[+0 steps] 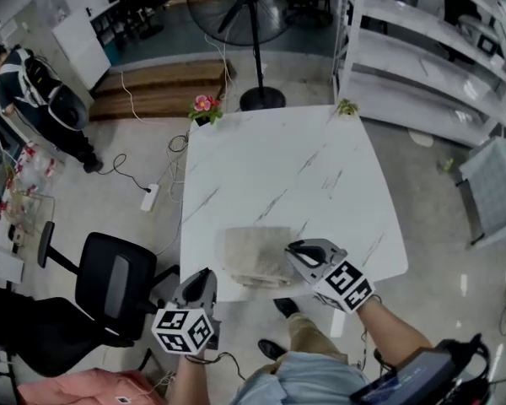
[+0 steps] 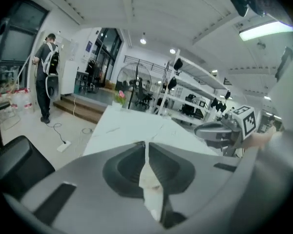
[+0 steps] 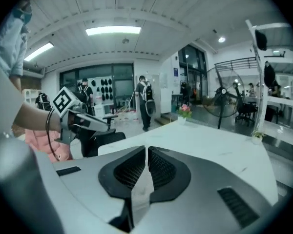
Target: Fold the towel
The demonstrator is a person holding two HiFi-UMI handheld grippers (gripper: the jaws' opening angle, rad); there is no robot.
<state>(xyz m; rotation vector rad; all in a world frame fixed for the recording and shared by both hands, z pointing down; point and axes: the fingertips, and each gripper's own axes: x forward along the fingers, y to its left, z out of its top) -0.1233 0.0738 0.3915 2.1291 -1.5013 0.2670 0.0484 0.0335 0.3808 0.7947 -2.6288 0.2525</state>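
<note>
White marble table [image 1: 270, 167] fills the workshop foreground. Both sets of jaws are closed on nothing. The right gripper [image 1: 295, 251] hangs over the folded towel [image 1: 251, 256] at the table's near edge, and the left gripper [image 1: 204, 277] is off the near corner. The towel looks soft, light and limp, so pinching its corners would likely suit.

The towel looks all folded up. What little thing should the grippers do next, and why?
Probably lift both away and stop. The towel lies as a neat folded stack near the table's front edge, and the left gripper and right gripper both have jaws together, seemingly with nothing clamped.
</note>
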